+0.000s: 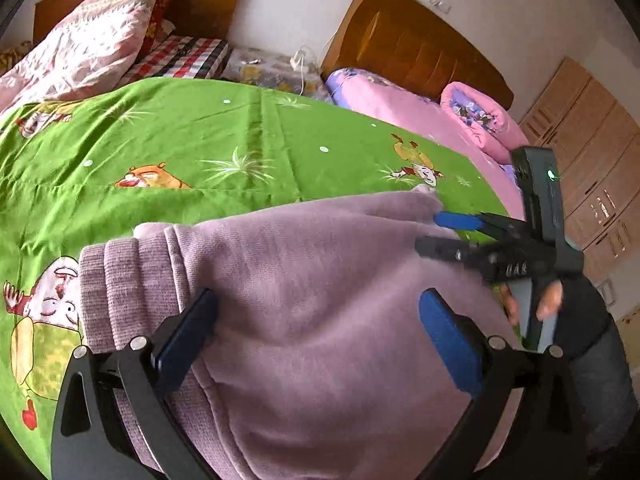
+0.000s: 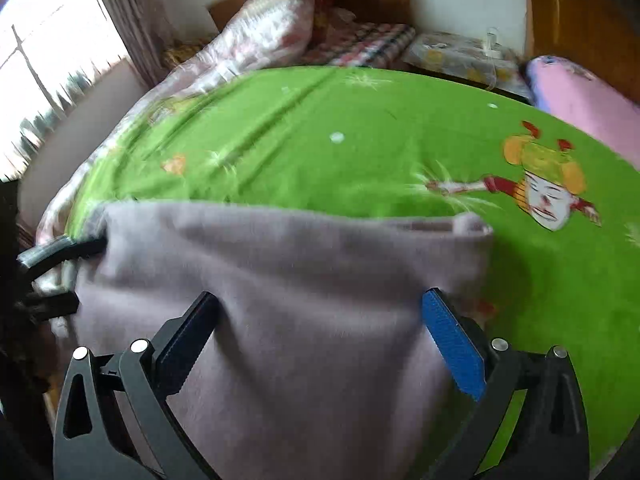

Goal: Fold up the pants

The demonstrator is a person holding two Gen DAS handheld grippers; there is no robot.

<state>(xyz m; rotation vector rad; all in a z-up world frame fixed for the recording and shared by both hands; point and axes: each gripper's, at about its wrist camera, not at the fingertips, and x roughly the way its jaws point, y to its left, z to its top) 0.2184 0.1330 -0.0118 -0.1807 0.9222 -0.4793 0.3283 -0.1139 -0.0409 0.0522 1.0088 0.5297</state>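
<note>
Lilac fleece pants (image 1: 312, 264) lie folded on the green bedspread, with the ribbed waistband (image 1: 104, 280) at the left. My left gripper (image 1: 320, 320) hovers over the pants near their front, jaws wide open with only cloth below them. My right gripper (image 1: 428, 233) is open at the pants' right edge, held by a gloved hand (image 1: 560, 308). In the right wrist view, the right gripper (image 2: 320, 320) stands open above the pants (image 2: 288, 272), gripping nothing. One of the left gripper's fingers (image 2: 56, 250) shows at the pants' left edge.
The green cartoon bedspread (image 1: 200, 140) stretches beyond the pants. Pillows (image 1: 92, 40) and a wooden headboard (image 1: 208, 4) lie at the back. A second bed with a rolled pink quilt (image 1: 480, 116) stands to the right, then wardrobe drawers (image 1: 592, 152). A window (image 2: 40, 60) is far left.
</note>
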